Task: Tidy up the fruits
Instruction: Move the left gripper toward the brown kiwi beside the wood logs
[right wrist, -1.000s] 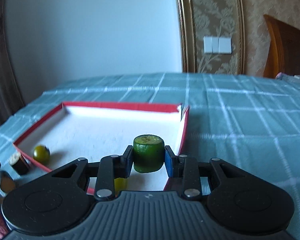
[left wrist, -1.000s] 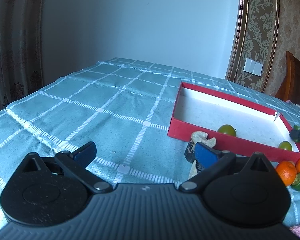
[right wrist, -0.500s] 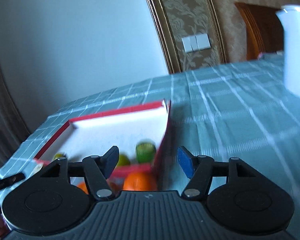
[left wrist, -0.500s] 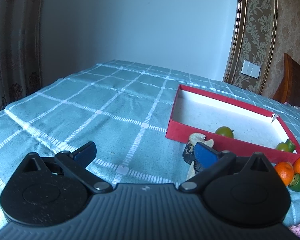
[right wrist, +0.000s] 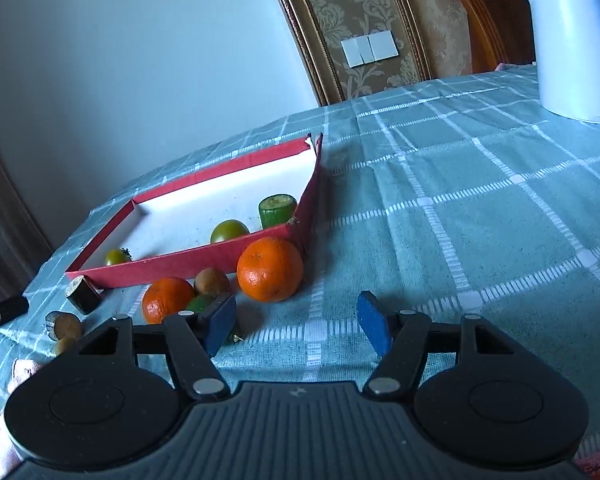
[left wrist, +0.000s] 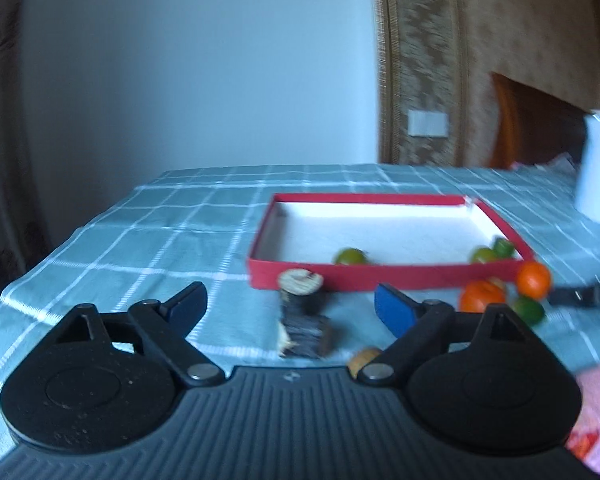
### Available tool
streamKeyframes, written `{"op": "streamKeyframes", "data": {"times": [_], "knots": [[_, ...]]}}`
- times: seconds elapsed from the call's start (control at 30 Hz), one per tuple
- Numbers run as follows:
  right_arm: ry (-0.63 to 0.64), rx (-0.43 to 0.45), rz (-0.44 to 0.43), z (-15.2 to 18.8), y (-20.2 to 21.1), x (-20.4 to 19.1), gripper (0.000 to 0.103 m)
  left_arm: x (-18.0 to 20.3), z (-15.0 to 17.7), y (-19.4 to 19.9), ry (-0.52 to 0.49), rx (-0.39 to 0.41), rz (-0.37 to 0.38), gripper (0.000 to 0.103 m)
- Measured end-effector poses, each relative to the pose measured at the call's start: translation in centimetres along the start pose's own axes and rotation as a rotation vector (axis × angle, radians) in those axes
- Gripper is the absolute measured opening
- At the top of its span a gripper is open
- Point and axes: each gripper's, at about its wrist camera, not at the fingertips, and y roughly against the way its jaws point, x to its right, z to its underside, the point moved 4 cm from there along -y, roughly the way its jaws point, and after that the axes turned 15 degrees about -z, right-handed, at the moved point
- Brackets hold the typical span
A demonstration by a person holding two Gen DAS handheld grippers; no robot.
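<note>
Three green fruits (right wrist: pixel 277 210) lie in the red box (right wrist: pixel 188 263); two oranges (right wrist: pixel 269 269) sit just outside its near wall. Left gripper (left wrist: pixel 290 308) and right gripper (right wrist: pixel 296 322) gape, holding nothing.

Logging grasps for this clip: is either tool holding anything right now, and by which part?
Nothing is held. The left tool and right tool are both open with nothing between their fingers.

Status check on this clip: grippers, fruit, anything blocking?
Left gripper open, empty. Right gripper open, empty. Three green pieces in red box; two oranges outside. Nothing blocking.
</note>
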Motion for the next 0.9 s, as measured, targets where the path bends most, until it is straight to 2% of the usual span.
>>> {"op": "streamKeyframes", "data": {"times": [0.07, 0.1, 0.13, 0.2, 0.27, 0.57, 0.63, 0.8, 0.9], "knots": [[-0.011, 0.005, -0.009, 0.0, 0.1, 0.2, 0.067, 0.8, 0.6, 0.4, -0.043, 0.018, 0.011, 0.080], [-0.015, 0.007, -0.013, 0.0, 0.1, 0.2, 0.067, 1.2, 0.9, 0.4, -0.062, 0.019, 0.016, 0.071], [-0.019, 0.009, -0.016, 0.0, 0.1, 0.3, 0.067, 1.6, 1.3, 0.3, -0.079, 0.009, 0.024, 0.066], [-0.022, 0.011, -0.019, 0.0, 0.2, 0.3, 0.067, 2.1, 1.8, 0.0, -0.094, -0.021, 0.047, 0.044], [-0.026, 0.013, -0.022, 0.0, 0.3, 0.3, 0.067, 2.5, 2.3, -0.6, -0.096, -0.063, 0.066, 0.036], [-0.044, 0.021, -0.038, 0.0, 0.4, 0.6, 0.067, 3.8, 3.0, 0.1, -0.117, -0.045, 0.122, 0.036], [-0.046, 0.022, -0.039, 0.0, 0.5, 0.6, 0.067, 4.5, 3.1, -0.2, -0.136, -0.049, 0.113, 0.036], [-0.042, 0.019, -0.036, 0.0, 0.5, 0.5, 0.067, 5.0, 3.7, -1.7, -0.124, -0.122, 0.124, 0.036], [-0.010, 0.000, -0.011, 0.0, 0.2, 0.2, 0.067, 5.2, 4.1, -1.9, -0.120, -0.122, 0.120, 0.035]]}}
